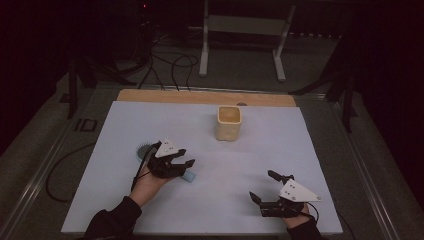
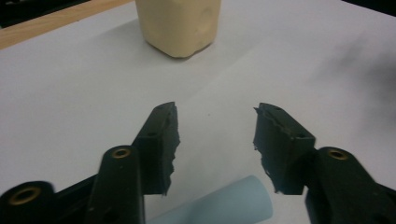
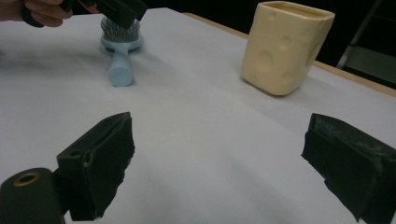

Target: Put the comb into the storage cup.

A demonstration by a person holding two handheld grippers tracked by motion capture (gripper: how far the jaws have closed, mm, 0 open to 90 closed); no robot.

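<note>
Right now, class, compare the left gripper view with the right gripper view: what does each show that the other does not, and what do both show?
Left gripper view alone: the left hand-held gripper, jaws open above the handle end of the pale blue hairbrush.

Right gripper view alone: the right hand-held gripper, jaws wide open, the brush's bristled head, and the person's hand.

Both: the cream cup, the white tabletop and its wooden edge.

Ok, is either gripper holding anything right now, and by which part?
Nothing is held. The left gripper is open above the blue hairbrush, its handle end showing below the jaws. The right gripper is open over bare table.
</note>
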